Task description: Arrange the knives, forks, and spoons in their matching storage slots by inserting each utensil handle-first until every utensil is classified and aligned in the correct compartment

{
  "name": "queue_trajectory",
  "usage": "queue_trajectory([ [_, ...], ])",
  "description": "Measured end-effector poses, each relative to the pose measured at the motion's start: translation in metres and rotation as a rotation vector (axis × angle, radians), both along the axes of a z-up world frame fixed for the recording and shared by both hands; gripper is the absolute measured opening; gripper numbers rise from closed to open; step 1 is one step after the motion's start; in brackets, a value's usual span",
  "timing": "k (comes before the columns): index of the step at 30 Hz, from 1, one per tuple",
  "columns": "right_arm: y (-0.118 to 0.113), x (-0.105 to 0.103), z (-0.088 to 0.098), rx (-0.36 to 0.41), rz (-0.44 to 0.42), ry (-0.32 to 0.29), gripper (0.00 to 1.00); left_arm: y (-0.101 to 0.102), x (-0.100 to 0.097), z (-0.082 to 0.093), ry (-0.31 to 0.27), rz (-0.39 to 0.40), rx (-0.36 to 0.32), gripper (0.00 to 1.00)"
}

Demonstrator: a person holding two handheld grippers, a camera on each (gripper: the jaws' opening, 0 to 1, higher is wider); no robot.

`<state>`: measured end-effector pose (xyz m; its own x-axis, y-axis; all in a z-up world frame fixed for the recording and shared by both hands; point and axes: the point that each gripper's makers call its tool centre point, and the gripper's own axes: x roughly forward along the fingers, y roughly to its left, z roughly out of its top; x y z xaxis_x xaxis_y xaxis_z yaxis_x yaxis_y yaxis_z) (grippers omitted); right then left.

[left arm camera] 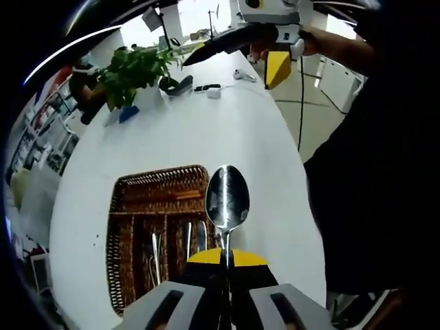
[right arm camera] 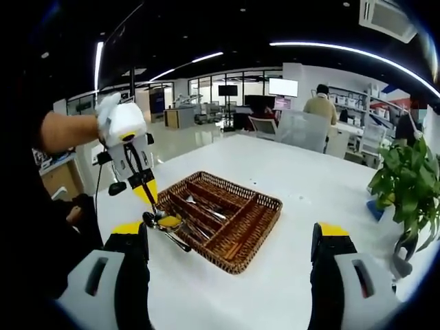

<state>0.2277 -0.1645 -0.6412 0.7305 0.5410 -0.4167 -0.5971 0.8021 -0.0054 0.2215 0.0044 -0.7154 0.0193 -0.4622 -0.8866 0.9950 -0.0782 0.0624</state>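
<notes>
we hold the spoon bowl-up in the closed left tool, handle free to enter the basket; our right tool stands wide open, empty.

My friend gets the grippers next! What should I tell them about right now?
Left gripper: shut on a spoon, bowl pointing away, held above the wicker tray's near edge.
Right gripper: open, holding nothing, facing the tray from the other side.
Tray sits on the white table; a few utensils already lie in its long slots.
Left to do: slot this spoon handle-first with its kind. More loose utensils: cannot tell.
</notes>
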Motion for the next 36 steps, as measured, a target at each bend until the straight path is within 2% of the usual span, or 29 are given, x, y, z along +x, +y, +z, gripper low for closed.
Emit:
queue_trajectory([
  [9,-0.001,0.001,-0.003,0.005,-0.018,0.005,1.00,0.003,0.029,0.008,-0.026,-0.003,0.011,0.00],
  [15,-0.005,0.001,-0.003,0.005,-0.038,0.007,1.00,0.003,0.050,0.008,-0.038,-0.017,0.014,0.00],
  [24,-0.010,-0.001,-0.004,0.009,-0.066,0.013,1.00,0.004,0.080,0.008,-0.048,0.003,0.014,0.00],
  [36,-0.012,0.000,-0.009,0.009,-0.092,0.030,1.00,0.006,0.136,0.007,-0.088,0.029,0.027,0.00],
])
